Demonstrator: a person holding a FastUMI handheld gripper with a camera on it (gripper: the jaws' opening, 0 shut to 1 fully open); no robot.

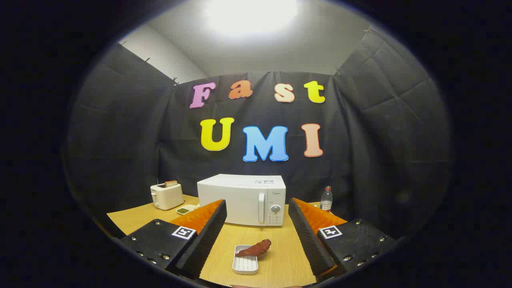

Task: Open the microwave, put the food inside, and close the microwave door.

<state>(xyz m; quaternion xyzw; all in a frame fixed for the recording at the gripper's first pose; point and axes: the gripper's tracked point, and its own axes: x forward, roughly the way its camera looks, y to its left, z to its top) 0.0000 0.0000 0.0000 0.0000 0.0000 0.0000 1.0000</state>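
A white microwave (241, 199) stands at the back of the wooden table (280, 256) with its door shut, its vertical handle (261, 208) and dial (275, 209) on the right side. Nearer, a small white ribbed tray (245, 264) holds a reddish-brown piece of food (253, 248) that sticks out over its far rim. My gripper (257, 224) is open, its two fingers spread wide to either side of the tray. Tray and food lie between the fingers, untouched, and the microwave stands beyond them.
A white toaster (167, 195) with a slice of bread in it stands left of the microwave. A small dish of something green (185, 210) lies beside it. A water bottle (326, 199) stands to the right of the microwave.
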